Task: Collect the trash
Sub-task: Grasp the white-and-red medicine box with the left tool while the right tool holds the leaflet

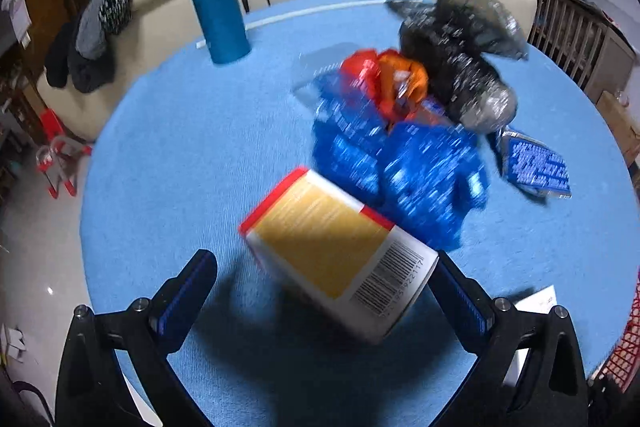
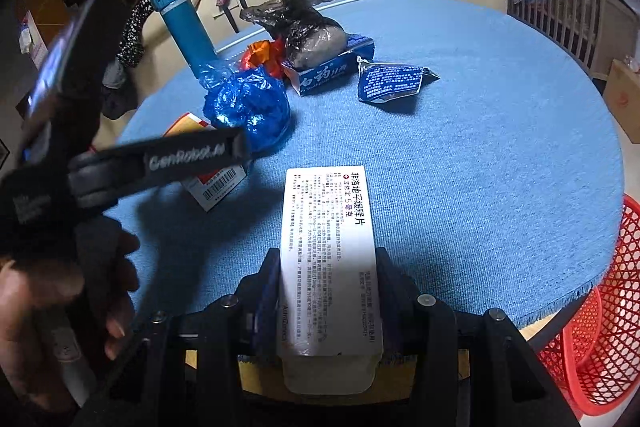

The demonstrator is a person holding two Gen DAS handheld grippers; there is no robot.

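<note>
Right wrist view: the right gripper (image 2: 328,263) clamps a white box (image 2: 330,247); the left gripper (image 1: 320,267), jaws wide, straddles the yellow carton (image 1: 336,247) just beside the blue bag (image 1: 400,167); closing likely comes next.

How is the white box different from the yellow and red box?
The white box is long, plain white with small print; the yellow and red box is colourful with a barcode. The white box is pinched in the right claw; the yellow and red box sits between the open left claw, not squeezed. Both are cardboard boxes over the blue table.
</note>
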